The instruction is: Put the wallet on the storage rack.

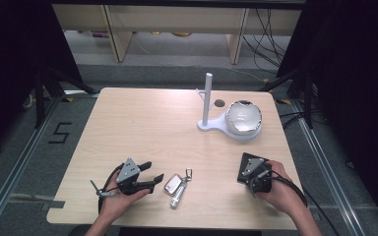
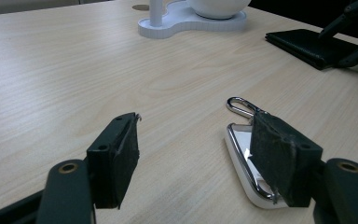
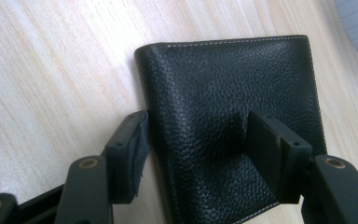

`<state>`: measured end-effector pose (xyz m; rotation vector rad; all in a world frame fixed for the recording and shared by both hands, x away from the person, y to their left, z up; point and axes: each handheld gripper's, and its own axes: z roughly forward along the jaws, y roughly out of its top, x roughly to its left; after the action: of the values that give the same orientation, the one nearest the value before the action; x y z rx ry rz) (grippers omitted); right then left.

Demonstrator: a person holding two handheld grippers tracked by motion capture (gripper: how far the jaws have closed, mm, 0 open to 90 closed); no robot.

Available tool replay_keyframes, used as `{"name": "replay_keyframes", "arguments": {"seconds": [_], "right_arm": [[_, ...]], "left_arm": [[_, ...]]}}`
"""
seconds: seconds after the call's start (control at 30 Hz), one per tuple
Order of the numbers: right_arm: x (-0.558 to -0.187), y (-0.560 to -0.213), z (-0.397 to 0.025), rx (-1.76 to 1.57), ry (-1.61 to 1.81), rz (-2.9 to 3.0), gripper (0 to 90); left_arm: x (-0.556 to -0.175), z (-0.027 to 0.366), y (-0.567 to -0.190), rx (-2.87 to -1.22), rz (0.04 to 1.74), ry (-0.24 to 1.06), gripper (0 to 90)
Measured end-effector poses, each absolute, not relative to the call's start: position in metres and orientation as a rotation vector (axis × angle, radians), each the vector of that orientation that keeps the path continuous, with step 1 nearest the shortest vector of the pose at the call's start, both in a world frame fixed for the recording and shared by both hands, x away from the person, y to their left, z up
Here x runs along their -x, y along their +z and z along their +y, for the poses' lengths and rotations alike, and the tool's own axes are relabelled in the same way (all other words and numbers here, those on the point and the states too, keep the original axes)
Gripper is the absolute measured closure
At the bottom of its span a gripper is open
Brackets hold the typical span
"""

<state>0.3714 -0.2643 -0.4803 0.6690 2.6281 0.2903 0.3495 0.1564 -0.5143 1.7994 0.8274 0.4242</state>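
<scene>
Wallet (image 3: 228, 126) under right gripper (image 3: 196, 154), jaws apart, one on it

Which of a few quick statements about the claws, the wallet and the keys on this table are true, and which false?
1. The left claw is open. True.
2. The black wallet stands upright on its edge. False: it lies flat on the table.
3. The key fob lies between the two hands. True.
4. The white stand is at the near edge by the hands. False: it is at the far side, beside the bowl.
5. The right claw is over the wallet. True.
</scene>
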Motion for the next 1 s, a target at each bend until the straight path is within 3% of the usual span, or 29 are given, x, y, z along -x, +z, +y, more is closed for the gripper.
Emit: {"name": "replay_keyframes", "arguments": {"seconds": [0.33,0.67,0.77,1.0], "right_arm": [[-0.381,-0.478,-0.265,-0.681,0.281,2.719,45.2],[-0.382,-0.477,-0.244,-0.494,0.037,2.757,64.1],[-0.381,-0.475,-0.243,-0.470,0.045,2.751,75.4],[-0.379,-0.463,-0.254,-0.560,0.198,2.738,80.9]], "left_arm": [[-0.350,0.155,-0.517,-1.796,0.818,0.408,31.9],[-0.349,0.153,-0.520,-1.815,0.814,0.392,31.9],[-0.349,0.152,-0.521,-1.806,0.819,0.388,31.9],[-0.351,0.154,-0.521,-1.791,0.820,0.387,31.9]]}}
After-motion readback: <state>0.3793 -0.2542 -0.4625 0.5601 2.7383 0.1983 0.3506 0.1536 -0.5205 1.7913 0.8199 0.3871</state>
